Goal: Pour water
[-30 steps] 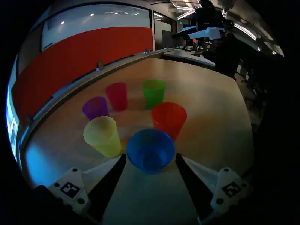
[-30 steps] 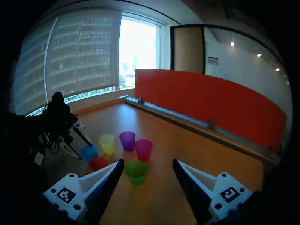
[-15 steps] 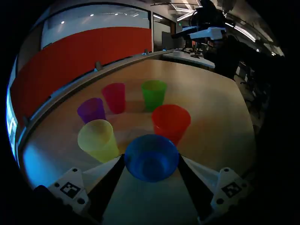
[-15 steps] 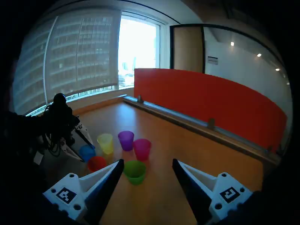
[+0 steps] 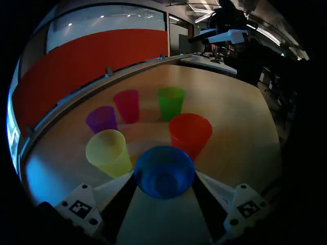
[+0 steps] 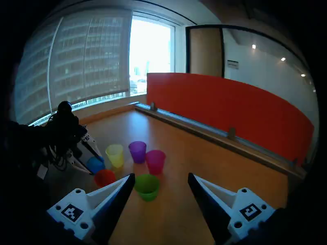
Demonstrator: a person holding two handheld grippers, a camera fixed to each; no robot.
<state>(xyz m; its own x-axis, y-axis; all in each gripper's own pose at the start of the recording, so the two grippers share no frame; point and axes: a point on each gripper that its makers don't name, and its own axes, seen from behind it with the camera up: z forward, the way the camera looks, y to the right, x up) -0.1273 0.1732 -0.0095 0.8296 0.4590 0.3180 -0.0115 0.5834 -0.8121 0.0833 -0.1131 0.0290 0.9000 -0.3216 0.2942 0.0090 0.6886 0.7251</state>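
Left gripper (image 5: 164,176) has closed in on the blue cup (image 5: 164,163).
Its fingers, clear of the cup a second ago, now press against both of its sides. The yellow cup (image 5: 107,152) stands just ahead to the left and the red cup (image 5: 190,132) ahead to the right. The right gripper (image 6: 161,176) hangs level, barely moved, its fingers wide apart and the green cup (image 6: 146,186) just ahead between them.

Translucent, glossy plastic for the blue cup (image 5: 164,171) and yellow cup (image 5: 108,153), on a smooth, softly sheened wood-grain tabletop (image 5: 229,106).
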